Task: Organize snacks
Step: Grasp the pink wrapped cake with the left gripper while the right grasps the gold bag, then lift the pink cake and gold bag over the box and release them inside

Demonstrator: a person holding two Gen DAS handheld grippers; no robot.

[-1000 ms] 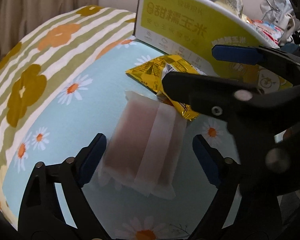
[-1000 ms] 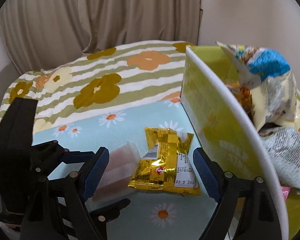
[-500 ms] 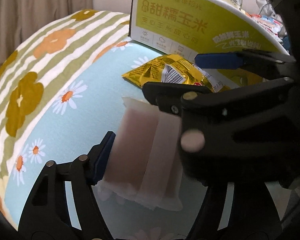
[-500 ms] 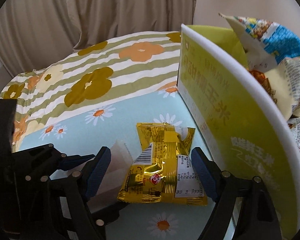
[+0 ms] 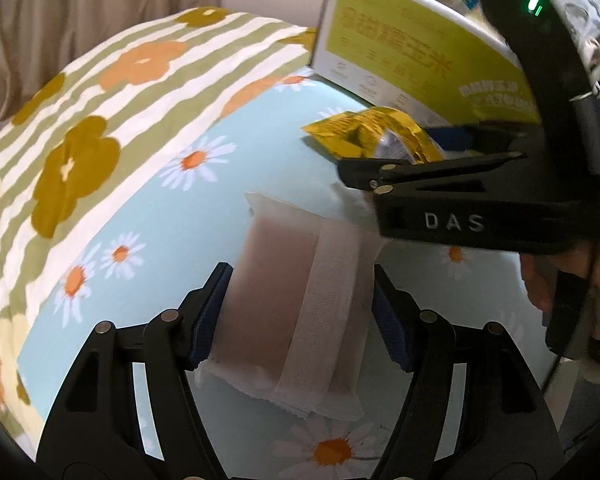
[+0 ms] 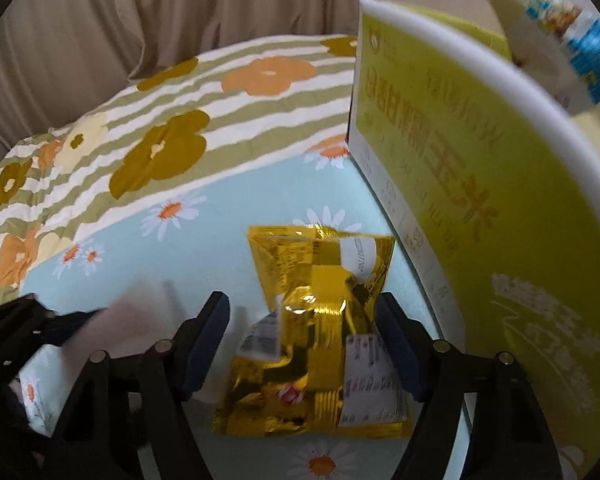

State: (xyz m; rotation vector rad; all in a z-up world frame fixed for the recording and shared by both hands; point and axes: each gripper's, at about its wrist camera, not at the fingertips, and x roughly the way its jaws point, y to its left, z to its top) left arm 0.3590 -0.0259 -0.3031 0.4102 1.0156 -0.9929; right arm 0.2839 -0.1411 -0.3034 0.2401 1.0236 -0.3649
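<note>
A frosted white packet with a brownish bar inside [image 5: 300, 304] lies on the flowered cloth between the open jaws of my left gripper [image 5: 302, 312]; the blue pads stand at its two sides. A crinkled gold snack packet [image 6: 320, 332] lies between the open jaws of my right gripper [image 6: 302, 340], beside the yellow-green box [image 6: 480, 184]. The gold packet [image 5: 376, 136] and the right gripper's body also show in the left wrist view. The frosted packet is a blur at the left of the right wrist view [image 6: 140, 308].
The yellow-green cardboard box [image 5: 420, 56] stands at the right and holds several snack bags [image 6: 552, 36]. The flowered, striped cloth [image 6: 172, 152] covers the surface, with a beige curtain [image 6: 160, 12] behind. The left gripper's finger [image 6: 28, 328] sits at the lower left.
Both grippers have moved forward and down over their packets. The jaws of each have narrowed toward the packet's sides. The right gripper now crosses the left view higher up.
</note>
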